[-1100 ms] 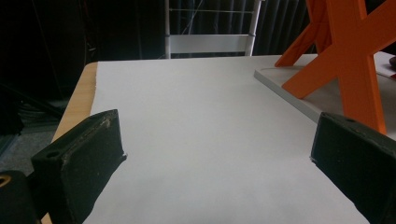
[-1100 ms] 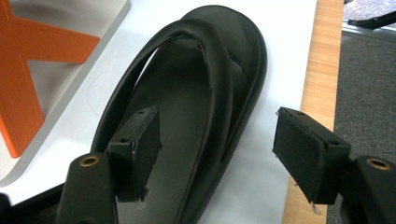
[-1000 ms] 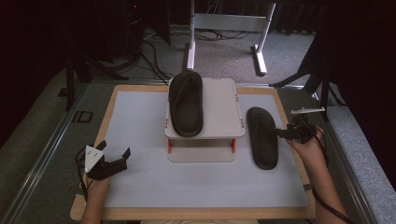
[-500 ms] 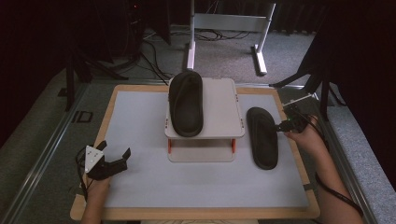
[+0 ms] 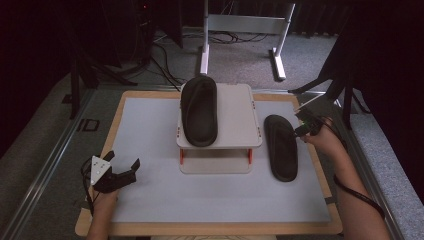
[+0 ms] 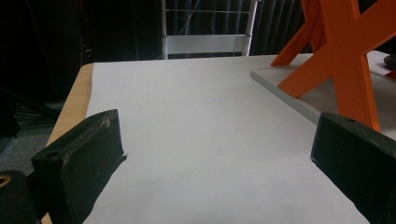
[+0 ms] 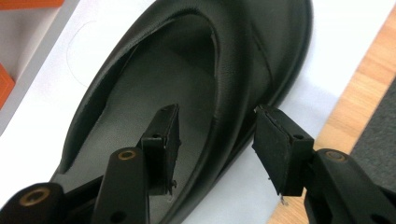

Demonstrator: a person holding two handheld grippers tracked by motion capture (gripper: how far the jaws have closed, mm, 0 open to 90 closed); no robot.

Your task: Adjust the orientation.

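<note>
Two black shoes in play — one (image 5: pixel 199 110) sitting on white stand (image 5: pixel 235 125), other shoe (image 5: pixel 281 147) lying on mat just left of right gripper (image 7: pixel 217 140). Right gripper drawing back from a second ago, jaws now straddling shoe's side wall, parted, not pinching. Left gripper (image 5: pixel 120 167) resting wide open — unmoved, mat (image 6: pixel 201 140) between jaws.

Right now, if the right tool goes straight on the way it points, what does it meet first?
Probably the side wall of the black leather shoe lying on the white mat: the right tool is open, one jaw inside the shoe, one outside its rim.
</note>
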